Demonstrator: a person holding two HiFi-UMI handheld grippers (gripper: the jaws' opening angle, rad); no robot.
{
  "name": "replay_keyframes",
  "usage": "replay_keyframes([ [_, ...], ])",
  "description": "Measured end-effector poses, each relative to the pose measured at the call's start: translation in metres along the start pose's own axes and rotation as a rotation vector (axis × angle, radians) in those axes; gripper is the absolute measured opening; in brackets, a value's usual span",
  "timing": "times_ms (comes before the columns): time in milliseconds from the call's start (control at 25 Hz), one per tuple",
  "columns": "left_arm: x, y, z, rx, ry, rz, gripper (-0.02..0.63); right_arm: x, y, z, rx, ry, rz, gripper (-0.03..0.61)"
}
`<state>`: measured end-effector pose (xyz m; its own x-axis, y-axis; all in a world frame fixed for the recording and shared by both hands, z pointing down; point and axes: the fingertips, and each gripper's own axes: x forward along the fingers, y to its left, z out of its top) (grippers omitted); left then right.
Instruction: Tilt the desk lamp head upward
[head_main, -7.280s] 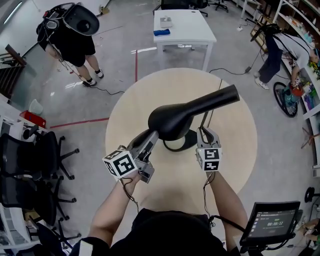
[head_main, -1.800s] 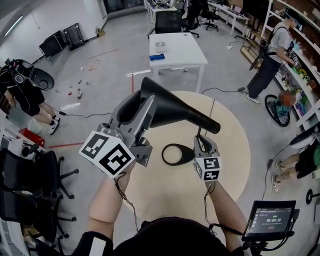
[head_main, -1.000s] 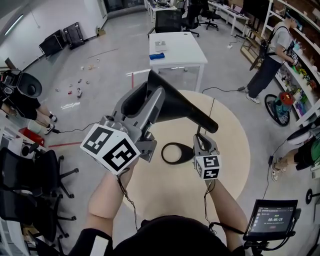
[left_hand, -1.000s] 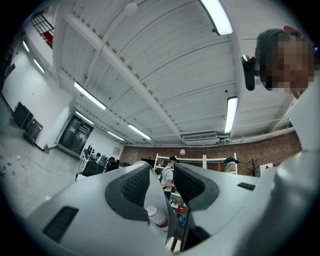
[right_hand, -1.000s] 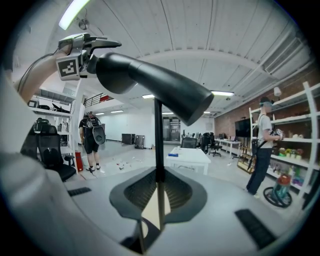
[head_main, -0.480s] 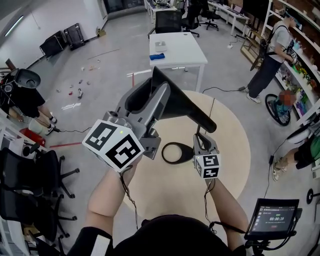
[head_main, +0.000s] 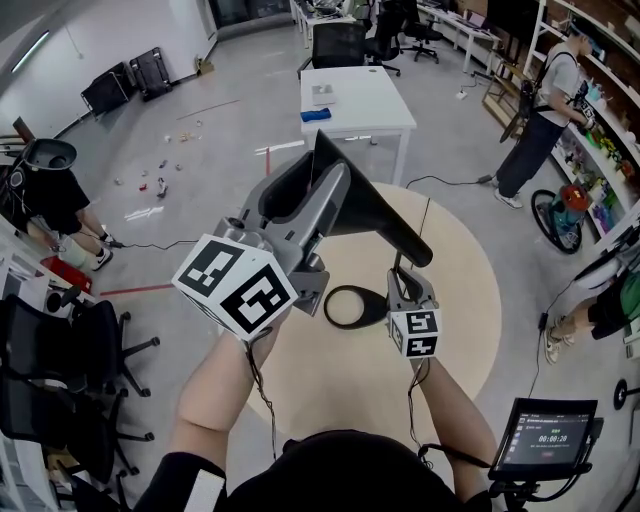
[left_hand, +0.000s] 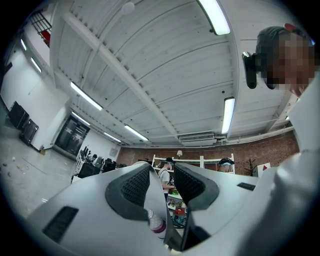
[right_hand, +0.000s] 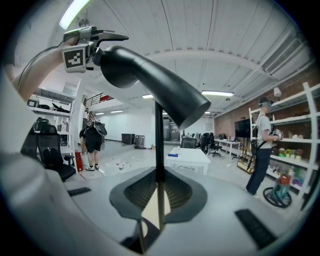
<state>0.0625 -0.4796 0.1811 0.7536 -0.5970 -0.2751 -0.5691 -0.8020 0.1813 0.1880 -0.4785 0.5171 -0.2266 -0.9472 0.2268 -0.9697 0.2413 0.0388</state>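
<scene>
Left gripper (head_main: 322, 192) is pinching lamp head (head_main: 378, 215), right gripper (head_main: 405, 277) clamping stem (right_hand: 159, 140) above base (head_main: 329, 308); a harder tilt could slip the thin rim.

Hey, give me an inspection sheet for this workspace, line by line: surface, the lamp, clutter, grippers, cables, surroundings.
Surface: round beige table.
Job's things: black desk lamp; lamp head tilted upward, thin stem upright, ring base flat on the table.
Clutter: nothing seen on the table.
Grippers: left gripper shut on the lamp head's rim; right gripper shut on the stem.
Cables: black cable on the floor past the table; wires along both forearms.
Surroundings: white table, office chairs, shelving, person beside it.
</scene>
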Motion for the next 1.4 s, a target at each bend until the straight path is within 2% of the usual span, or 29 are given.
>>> replay_keyframes([
  [320,-0.019,0.006,0.006,-0.005,-0.052,-0.001,0.158,-0.001,-0.003,0.003,0.047,0.001,0.015,0.044],
  [480,-0.045,0.017,0.004,-0.035,-0.088,0.036,0.158,0.0,-0.003,0.003,0.054,0.018,0.027,0.044],
  [640,-0.075,0.022,-0.021,-0.039,-0.073,0.091,0.158,-0.011,-0.004,0.007,0.064,0.008,0.013,0.044],
  [840,-0.104,0.02,-0.088,-0.04,0.053,0.136,0.158,-0.034,-0.009,-0.003,0.136,0.035,0.039,0.044],
  [1000,-0.128,0.018,-0.159,-0.114,0.201,0.134,0.158,-0.055,0.003,-0.021,0.14,0.099,0.099,0.044],
  [1120,-0.145,0.017,-0.2,-0.167,0.274,0.161,0.158,-0.072,0.014,-0.029,0.167,0.126,0.167,0.044],
  [1280,-0.168,0.007,-0.253,-0.284,0.356,0.195,0.158,-0.1,0.032,-0.043,0.293,0.146,0.252,0.044],
  [1400,-0.183,-0.004,-0.286,-0.35,0.418,0.2,0.158,-0.12,0.04,-0.056,0.364,0.17,0.267,0.044],
])
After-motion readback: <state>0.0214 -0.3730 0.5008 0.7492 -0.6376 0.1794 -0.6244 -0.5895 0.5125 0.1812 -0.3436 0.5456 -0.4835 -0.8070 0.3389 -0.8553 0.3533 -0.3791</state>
